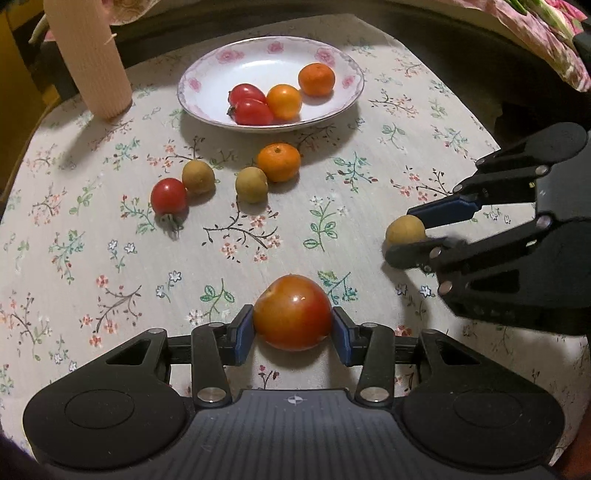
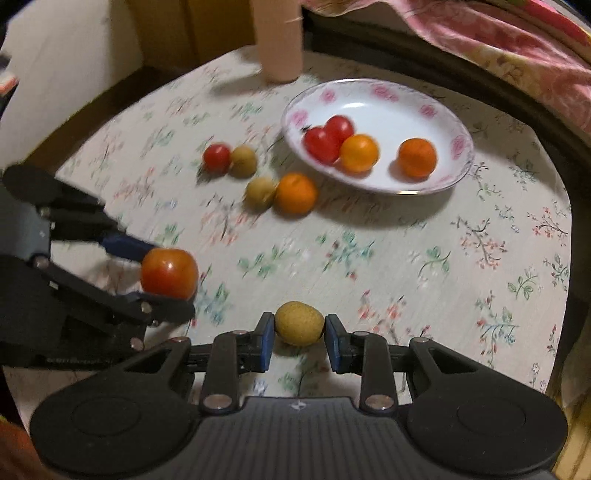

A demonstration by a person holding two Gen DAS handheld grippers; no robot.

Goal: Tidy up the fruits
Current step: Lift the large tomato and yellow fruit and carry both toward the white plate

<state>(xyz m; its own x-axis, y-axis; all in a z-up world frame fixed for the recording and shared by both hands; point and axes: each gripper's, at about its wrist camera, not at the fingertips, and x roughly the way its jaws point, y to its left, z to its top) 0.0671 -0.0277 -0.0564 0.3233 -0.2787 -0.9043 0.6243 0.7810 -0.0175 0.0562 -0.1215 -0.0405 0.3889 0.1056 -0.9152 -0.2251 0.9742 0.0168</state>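
Note:
My left gripper (image 1: 292,330) is shut on a large red-orange tomato (image 1: 291,312), also seen in the right wrist view (image 2: 170,273). My right gripper (image 2: 299,334) is shut on a tan longan (image 2: 299,323), which also shows in the left wrist view (image 1: 405,229). A white floral plate (image 1: 207,79) at the back holds two red cherry tomatoes (image 1: 249,105), a yellow-orange tomato (image 1: 283,101) and a mandarin (image 1: 316,79). On the cloth in front of it lie a mandarin (image 1: 279,162), two longans (image 1: 252,184) (image 1: 198,176) and a red cherry tomato (image 1: 168,196).
A tall ribbed cream cylinder (image 1: 90,59) stands at the back left of the floral tablecloth (image 1: 110,277). A pink floral fabric (image 1: 546,33) lies beyond the table's far right edge. A dark rim runs around the table's far side.

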